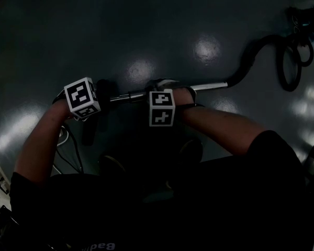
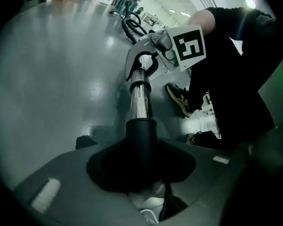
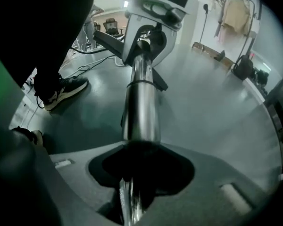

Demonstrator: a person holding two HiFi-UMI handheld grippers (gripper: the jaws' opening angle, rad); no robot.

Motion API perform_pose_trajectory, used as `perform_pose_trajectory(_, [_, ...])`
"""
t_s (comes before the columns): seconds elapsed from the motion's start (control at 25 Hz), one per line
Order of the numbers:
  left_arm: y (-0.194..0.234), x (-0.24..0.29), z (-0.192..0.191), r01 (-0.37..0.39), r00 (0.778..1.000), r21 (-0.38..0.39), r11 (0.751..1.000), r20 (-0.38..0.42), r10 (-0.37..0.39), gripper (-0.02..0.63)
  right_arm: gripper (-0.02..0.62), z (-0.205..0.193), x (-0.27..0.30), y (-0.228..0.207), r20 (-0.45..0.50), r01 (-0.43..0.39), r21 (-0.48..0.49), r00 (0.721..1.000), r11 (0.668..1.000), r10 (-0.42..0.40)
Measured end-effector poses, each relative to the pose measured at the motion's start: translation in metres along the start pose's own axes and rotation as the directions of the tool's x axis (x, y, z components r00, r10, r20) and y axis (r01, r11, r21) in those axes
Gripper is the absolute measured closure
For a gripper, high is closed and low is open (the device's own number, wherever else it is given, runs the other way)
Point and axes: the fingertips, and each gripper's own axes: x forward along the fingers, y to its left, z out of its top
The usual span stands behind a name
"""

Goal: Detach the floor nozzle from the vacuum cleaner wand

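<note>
Two grippers are holding a vacuum wand over a glossy grey floor.
The left gripper is clamping, jaws fairly wide, the black plastic floor nozzle neck, which is sitting on the shiny chrome metal wand; the right gripper is gripping that wand, jaws partly closed.

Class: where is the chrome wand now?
Head view, centre: chrome wand runs across from the black collar in the left gripper, through the right gripper, to the hose.

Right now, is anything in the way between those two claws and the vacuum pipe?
Nothing visible. The left gripper clamps the black nozzle neck, and the right gripper clamps the chrome wand.
</note>
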Motion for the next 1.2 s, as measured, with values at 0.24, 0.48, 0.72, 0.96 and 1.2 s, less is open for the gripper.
perform_pose_trajectory(0.24, [0.037, -0.011, 0.005, -0.428, 0.892, 0.306, 0.850, -0.010, 0.453, 0.440, 0.458, -0.007, -0.005, -0.006, 0.025, -0.048, 0.080, 0.999, 0.996, 0.046])
perform_pose_trajectory(0.48, [0.035, -0.007, 0.007, -0.364, 0.928, 0.249, 0.897, 0.023, 0.371, 0.437, 0.459, -0.011, -0.006, -0.006, 0.018, -0.061, 0.084, 0.998, 0.995, 0.060])
perform_pose_trajectory(0.72, [0.000, -0.001, -0.003, -0.045, 0.999, 0.025, 0.999, 0.014, 0.045, 0.437, 0.457, -0.006, -0.002, 0.007, -0.016, -0.030, -0.009, 0.999, 1.000, 0.030])
perform_pose_trajectory(0.96, [0.032, -0.017, -0.026, -0.329, 0.928, 0.233, 0.915, -0.100, 0.359, 0.439, 0.457, -0.024, -0.003, 0.005, -0.016, -0.063, 0.031, 0.998, 0.998, 0.063])
perform_pose_trajectory(1.2, [0.069, 0.014, -0.034, -0.509, 0.831, 0.289, 0.811, -0.081, 0.551, 0.439, 0.457, -0.051, 0.020, 0.001, -0.108, -0.047, 0.056, 0.993, 0.997, 0.053])
